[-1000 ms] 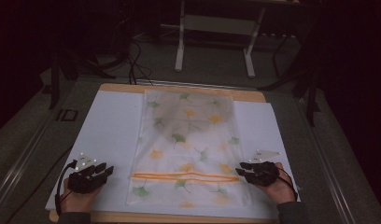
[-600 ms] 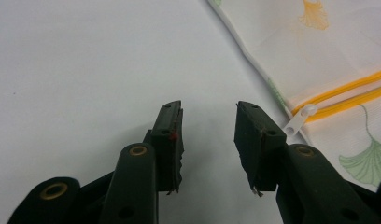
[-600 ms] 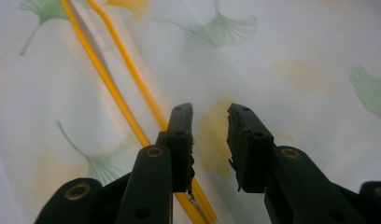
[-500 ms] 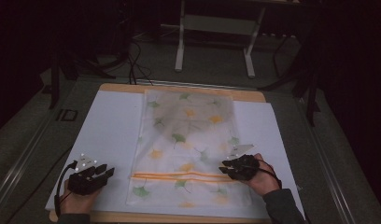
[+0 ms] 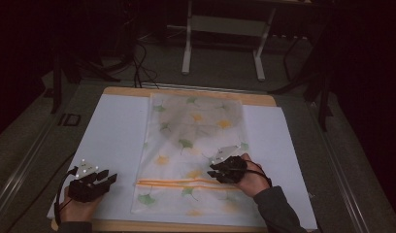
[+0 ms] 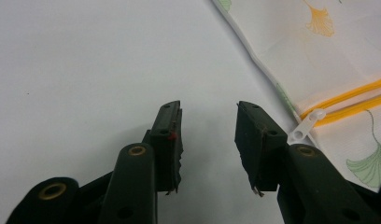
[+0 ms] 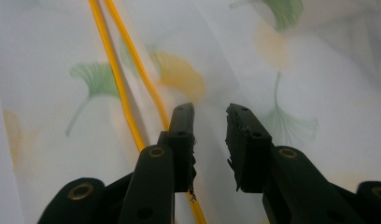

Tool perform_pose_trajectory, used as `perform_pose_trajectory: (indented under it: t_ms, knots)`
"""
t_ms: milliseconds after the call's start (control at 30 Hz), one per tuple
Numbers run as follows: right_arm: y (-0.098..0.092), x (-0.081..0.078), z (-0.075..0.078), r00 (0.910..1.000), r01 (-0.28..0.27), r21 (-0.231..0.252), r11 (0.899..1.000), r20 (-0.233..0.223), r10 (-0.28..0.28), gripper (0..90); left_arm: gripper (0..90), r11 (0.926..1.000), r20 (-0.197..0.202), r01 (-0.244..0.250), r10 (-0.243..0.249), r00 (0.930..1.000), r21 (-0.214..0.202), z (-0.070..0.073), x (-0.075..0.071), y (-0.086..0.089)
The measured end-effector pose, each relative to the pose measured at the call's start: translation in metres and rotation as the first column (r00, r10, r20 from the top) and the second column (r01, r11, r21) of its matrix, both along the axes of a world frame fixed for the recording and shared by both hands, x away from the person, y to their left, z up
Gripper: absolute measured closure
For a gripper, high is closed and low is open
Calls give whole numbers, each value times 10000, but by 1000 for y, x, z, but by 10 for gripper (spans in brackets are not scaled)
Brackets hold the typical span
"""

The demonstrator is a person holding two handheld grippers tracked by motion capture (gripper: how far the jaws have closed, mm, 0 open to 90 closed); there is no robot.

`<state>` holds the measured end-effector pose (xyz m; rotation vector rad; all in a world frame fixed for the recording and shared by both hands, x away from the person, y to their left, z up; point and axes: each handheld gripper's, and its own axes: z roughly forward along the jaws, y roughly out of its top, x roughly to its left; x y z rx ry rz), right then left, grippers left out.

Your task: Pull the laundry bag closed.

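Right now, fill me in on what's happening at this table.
A person works a mesh bag printed with ginkgo leaves, lying flat on a white sheet. The right gripper is over the bag by its orange zipper, jaws just closing with only fabric beneath them. The left gripper rests on the sheet beside the bag's edge, near the white zipper pull, jaws just opening, holding nothing.
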<state>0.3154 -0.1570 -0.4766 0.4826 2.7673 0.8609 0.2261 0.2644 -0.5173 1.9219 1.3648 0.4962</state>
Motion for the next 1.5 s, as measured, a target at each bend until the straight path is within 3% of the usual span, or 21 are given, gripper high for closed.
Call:
perform_pose_trajectory:
  t_ms: [467, 967, 1500]
  knots:
    - [54, 2, 4, 9964, -848, -173, 9962, -45, 847, 663, 609, 9998, 44, 25, -25, 10000, 184, 0, 0, 1]
    - [97, -4, 0, 9901, -1380, 114, 9904, -248, 1383, 571, 606, 9994, 48, 208, -209, 9998, 282, 1, 0, 1]
    - [139, -7, -4, 9791, -2010, 181, 9794, -267, 2015, 627, 606, 9995, 85, 188, -190, 9998, 263, 2, -1, 3]
